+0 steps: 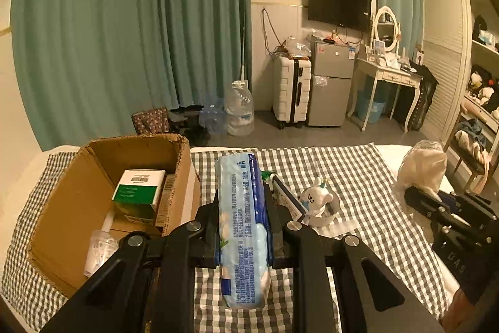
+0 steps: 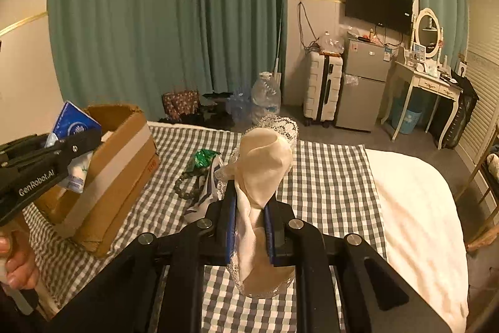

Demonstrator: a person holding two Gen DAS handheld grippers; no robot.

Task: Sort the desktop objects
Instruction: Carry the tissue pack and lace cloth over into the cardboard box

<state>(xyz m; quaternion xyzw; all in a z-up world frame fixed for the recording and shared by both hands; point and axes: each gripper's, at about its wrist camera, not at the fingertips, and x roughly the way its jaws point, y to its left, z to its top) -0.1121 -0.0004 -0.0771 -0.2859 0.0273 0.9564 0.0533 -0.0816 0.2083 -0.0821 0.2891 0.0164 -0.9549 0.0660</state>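
Gripping one blue tissue pack (image 1: 243, 227), the left gripper (image 1: 241, 202) is clamped; the right gripper (image 2: 249, 205) pinches one cream lace cloth (image 2: 265, 173). One cardboard box (image 1: 62, 208) sits left, holding one green-white carton (image 1: 138, 192).

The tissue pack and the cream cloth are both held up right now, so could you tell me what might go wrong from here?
1. The tissue pack is soft and sticks out well past the left gripper; it could sag or slip on the way to the cardboard box.
2. The cream cloth, pinched in the right gripper, hangs loose and might snag the clutter below.
3. The box already holds a green carton and a small bottle, so room is limited.
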